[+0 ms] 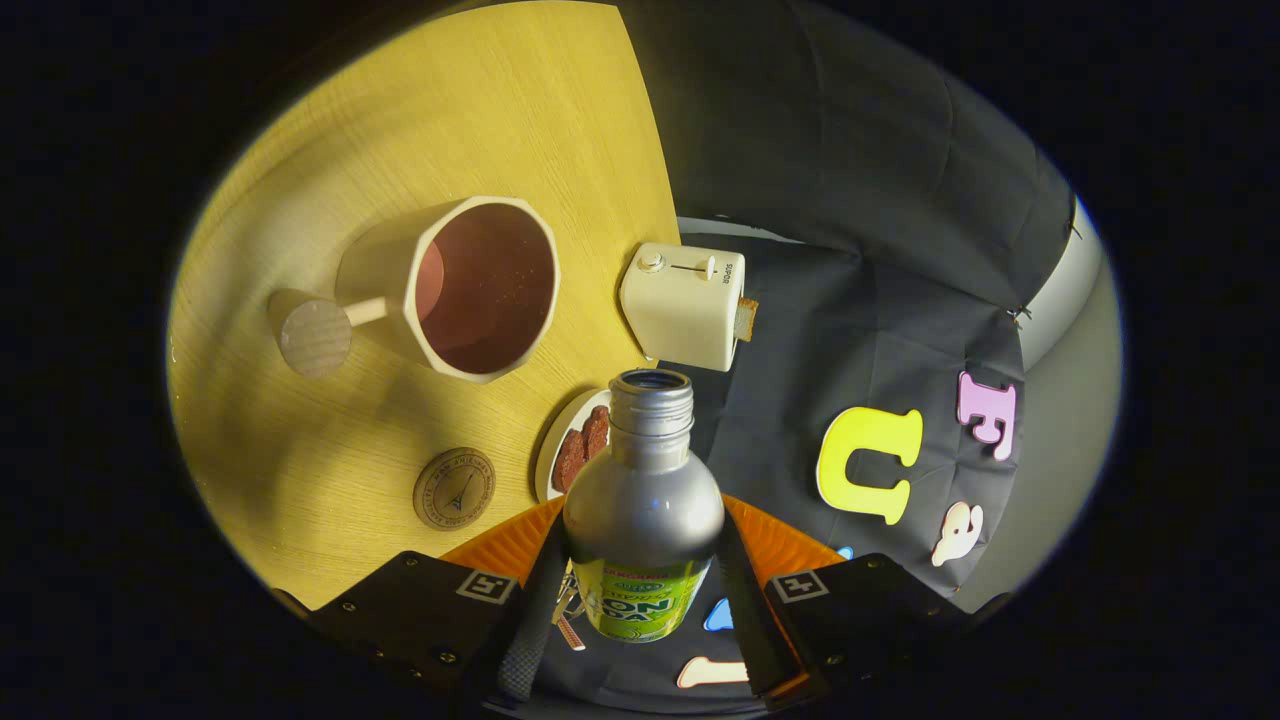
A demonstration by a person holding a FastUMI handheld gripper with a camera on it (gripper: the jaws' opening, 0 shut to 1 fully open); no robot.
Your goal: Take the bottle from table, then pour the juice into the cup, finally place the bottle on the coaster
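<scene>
Bottle (643, 500) between jaws; cup (470, 288), coaster (454, 488) beyond on table (330, 180).

The bench (420, 120) is pale yellow wood with a fine straight grain. On it sit a cream faceted cup (487, 288) with a round-ended wooden handle, a small round coaster (454, 488) near it, a white plate (560, 440) holding brown pieces just beside the coaster, and a cream toaster (682, 305) at the bench's edge — a slice showing in its slot.
</scene>
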